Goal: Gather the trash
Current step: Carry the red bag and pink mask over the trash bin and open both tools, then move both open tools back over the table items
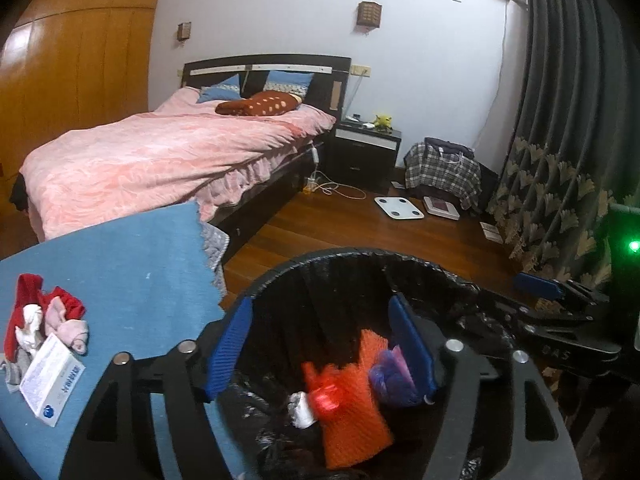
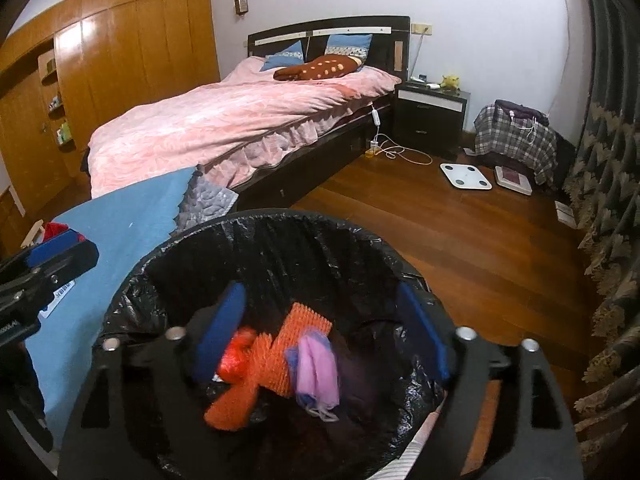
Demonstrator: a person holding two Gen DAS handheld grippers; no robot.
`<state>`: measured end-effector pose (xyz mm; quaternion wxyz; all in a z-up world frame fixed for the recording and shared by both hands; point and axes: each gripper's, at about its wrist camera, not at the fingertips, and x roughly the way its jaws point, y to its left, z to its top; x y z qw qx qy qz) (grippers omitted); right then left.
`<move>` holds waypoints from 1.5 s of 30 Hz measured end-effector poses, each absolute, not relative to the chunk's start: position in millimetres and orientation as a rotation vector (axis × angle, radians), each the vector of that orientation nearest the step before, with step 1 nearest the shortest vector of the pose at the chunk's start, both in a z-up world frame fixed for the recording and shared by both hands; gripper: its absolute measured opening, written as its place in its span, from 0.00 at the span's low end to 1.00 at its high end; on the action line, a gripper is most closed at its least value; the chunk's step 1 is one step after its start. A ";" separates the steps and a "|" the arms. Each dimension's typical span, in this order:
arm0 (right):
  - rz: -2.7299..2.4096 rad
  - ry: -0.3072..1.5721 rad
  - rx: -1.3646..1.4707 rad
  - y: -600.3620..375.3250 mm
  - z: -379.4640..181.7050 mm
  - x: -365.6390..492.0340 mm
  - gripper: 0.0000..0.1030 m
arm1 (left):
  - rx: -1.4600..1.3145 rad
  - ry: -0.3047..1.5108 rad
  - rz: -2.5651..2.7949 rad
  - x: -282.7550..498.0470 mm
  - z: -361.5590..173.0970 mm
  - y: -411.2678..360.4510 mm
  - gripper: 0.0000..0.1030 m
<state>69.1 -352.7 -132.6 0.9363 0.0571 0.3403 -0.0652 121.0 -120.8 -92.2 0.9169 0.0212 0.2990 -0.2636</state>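
Both claws hang over the bin (image 2: 256, 240), jaws spread wide and gripping nothing: the left claw (image 1: 320, 340) and the right claw (image 2: 320, 332). The bin stands on a wood floor (image 2: 460, 240) against a blue-covered surface (image 1: 120, 260), with a pink bed (image 2: 240, 120) behind. On the blue cover lie a white box (image 1: 50, 384) and red and pink rags (image 1: 52, 316). Inside the black liner sit an orange mesh (image 2: 276, 364), a red wrapper (image 2: 236, 356) and a pink bag (image 2: 316, 372).
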 end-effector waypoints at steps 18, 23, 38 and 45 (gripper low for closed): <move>-0.030 0.646 0.120 -288.8 -105.5 85.0 0.94 | 0.014 0.528 -0.299 107.4 -66.6 -11.0 0.93; 0.039 0.648 0.094 -249.0 -100.9 102.0 0.94 | 0.005 0.527 -0.206 105.4 -68.1 32.3 0.94; 0.214 0.698 0.038 -120.6 -123.6 144.4 0.94 | -0.017 0.570 0.061 100.0 -99.5 152.6 0.94; 0.268 0.705 -0.011 -62.4 -141.8 155.9 0.94 | -0.029 0.596 0.133 103.0 -125.4 199.9 0.94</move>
